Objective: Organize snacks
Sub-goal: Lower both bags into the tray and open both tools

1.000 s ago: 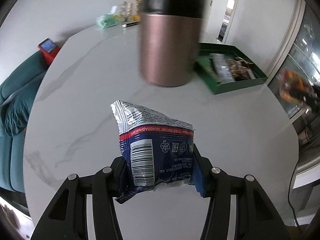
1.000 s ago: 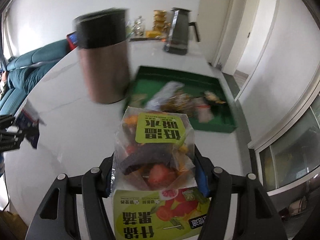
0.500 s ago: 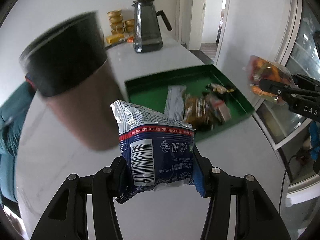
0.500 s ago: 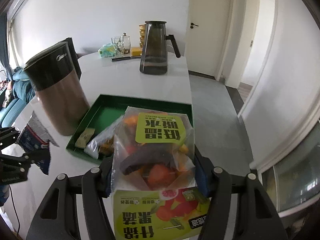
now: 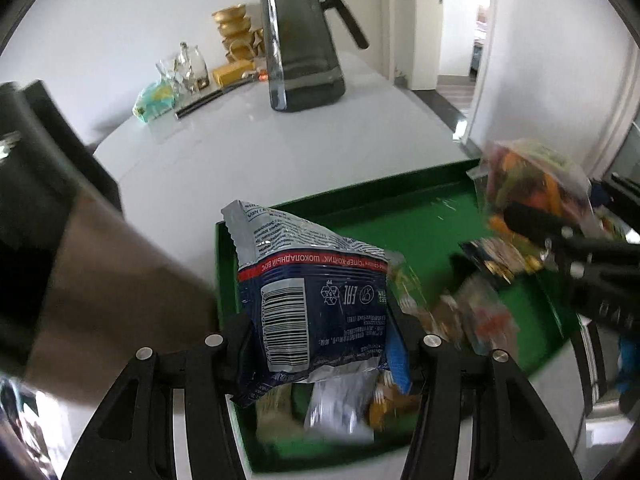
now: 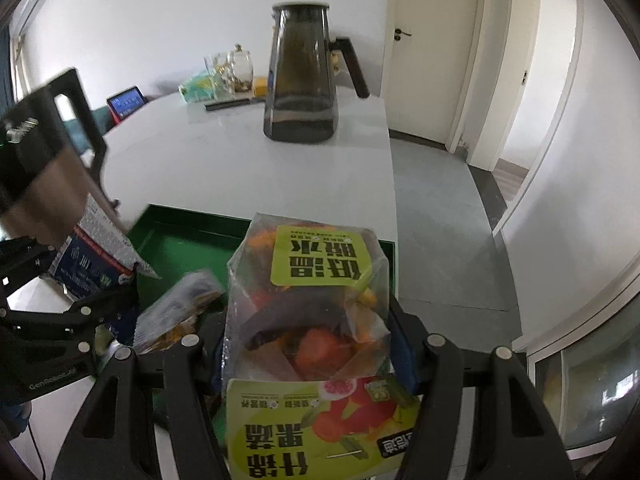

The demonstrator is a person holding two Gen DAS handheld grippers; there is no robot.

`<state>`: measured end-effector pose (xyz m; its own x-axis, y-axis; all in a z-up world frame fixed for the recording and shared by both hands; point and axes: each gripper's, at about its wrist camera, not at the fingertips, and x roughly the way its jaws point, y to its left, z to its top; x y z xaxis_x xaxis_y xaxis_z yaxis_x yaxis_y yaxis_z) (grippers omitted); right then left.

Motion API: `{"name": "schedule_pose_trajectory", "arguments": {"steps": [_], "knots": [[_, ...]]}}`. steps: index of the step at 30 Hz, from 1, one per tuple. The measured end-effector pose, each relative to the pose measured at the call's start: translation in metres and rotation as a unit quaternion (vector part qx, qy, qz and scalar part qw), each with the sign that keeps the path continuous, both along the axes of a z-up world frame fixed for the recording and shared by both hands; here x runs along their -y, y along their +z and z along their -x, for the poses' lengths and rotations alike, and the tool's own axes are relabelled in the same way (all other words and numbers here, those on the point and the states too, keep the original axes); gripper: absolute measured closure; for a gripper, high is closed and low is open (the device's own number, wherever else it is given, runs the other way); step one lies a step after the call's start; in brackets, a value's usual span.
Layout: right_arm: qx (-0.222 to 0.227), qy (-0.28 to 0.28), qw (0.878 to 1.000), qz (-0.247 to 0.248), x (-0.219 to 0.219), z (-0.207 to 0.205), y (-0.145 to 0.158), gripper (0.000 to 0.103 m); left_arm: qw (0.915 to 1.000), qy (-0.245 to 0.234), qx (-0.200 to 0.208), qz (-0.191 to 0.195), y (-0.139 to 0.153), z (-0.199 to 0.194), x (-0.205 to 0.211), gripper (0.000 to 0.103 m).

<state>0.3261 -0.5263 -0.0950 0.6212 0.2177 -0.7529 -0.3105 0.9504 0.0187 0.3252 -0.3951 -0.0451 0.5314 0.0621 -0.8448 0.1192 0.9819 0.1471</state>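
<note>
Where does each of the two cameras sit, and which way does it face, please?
Left wrist: on the left gripper, looking forward and down along its jaws, shut on a blue snack packet, over the green tray; the right gripper enters from the right.
Right wrist: on the right gripper, looking forward and down, its jaws shut on a clear fruit-chip bag; the left gripper shows at the left.
Shared: tray, dark jug, copper flask, white table.
</note>
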Motion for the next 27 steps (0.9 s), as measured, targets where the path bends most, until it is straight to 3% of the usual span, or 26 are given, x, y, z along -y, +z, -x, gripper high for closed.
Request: {"name": "schedule_pose_trajectory", "arguments": {"steps": [10, 18, 20, 22, 27], "knots": [[-0.035, -0.002, 0.999, 0.004, -0.012, -0.039, -0.048, 0.03, 0.9995, 0.02, -0.023, 0.013, -0.036, -0.042, -0.006, 0.054], [-0.033, -0.009, 0.999, 0.006, -0.011, -0.037, -0.046, 0.026, 0.9993, 0.021, -0.023, 0.02, -0.036, -0.043, -0.006, 0.051], [-0.031, -0.008, 0.999, 0.005, -0.01, -0.035, -0.044, 0.022, 0.9993, 0.021, -0.022, 0.019, -0.036, -0.043, -0.006, 0.05], [-0.026, -0.005, 1.0, -0.001, -0.009, -0.03, -0.04, 0.003, 0.9995, 0.023, -0.017, 0.014, -0.034, -0.042, -0.006, 0.047], [-0.017, -0.005, 1.0, -0.008, -0.007, -0.023, -0.029, 0.0, 0.9996, 0.024, -0.012, 0.014, -0.029, -0.038, -0.005, 0.045]]}}
